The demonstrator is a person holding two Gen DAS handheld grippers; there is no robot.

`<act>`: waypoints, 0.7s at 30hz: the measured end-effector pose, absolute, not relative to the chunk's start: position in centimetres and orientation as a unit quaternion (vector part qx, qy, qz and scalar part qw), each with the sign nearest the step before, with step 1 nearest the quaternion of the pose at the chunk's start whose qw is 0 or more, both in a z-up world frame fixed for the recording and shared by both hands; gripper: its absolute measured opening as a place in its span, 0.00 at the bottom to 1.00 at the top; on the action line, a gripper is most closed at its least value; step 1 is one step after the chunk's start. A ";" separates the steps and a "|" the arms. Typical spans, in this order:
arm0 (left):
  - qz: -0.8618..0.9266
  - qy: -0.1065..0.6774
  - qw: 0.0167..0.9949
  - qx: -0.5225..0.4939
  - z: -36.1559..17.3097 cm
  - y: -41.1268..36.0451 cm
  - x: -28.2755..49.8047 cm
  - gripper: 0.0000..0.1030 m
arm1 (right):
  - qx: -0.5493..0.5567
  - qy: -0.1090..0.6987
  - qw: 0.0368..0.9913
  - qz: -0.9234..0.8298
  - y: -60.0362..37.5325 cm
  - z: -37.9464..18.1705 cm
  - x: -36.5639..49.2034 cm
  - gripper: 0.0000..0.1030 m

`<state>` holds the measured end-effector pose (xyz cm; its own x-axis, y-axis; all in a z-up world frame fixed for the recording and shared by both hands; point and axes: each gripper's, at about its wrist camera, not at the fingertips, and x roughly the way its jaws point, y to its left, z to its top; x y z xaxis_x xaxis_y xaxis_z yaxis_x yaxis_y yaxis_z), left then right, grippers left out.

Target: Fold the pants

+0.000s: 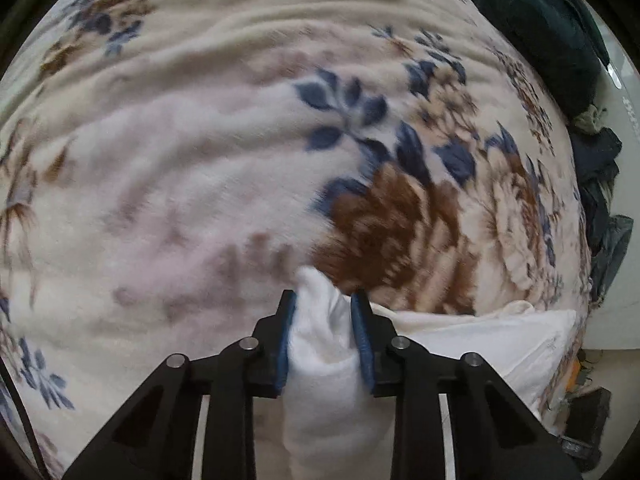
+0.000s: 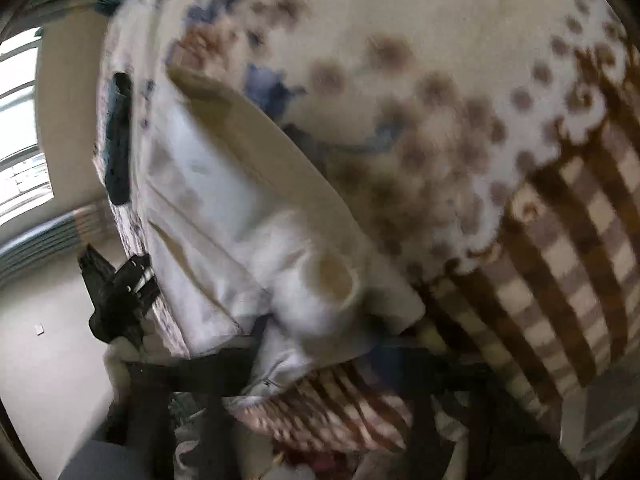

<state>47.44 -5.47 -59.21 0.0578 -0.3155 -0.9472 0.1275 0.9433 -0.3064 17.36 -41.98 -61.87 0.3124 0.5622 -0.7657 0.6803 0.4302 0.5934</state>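
**The count: one pair of pants, two grippers**

One pair of white pants, counted in both wrist views, and one only. Two grippers at it: the left gripper with two black fingers, each carrying one blue pad, so two pads in all. The right gripper is a blur; its fingers can't be counted cleanly. One floral blanket beneath it all. One checked cloth at its edge in the right view. One heap of dark clothes far off, pieces too tangled to number. One window.
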 end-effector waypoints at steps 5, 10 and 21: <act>-0.125 0.667 0.726 -0.116 -59.5 -2.4 49.6 0.19 | 0.488 0.570 0.656 -0.081 -41.4 -58.2 17.0 0.18; -0.136 0.657 0.715 -0.196 -58.0 -0.3 49.9 0.40 | 0.493 0.603 0.622 -0.079 -41.3 -60.0 17.0 0.25; -0.171 0.687 0.706 -0.032 -60.6 -5.1 48.9 0.17 | 0.447 0.633 0.625 -0.095 -41.9 -59.1 18.9 0.39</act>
<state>48.89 -5.06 -60.58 -0.0017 -0.2853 -0.9584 0.1977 0.9394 -0.2800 18.87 -41.88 -59.08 0.1798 0.4479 -0.8758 0.6848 0.5822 0.4384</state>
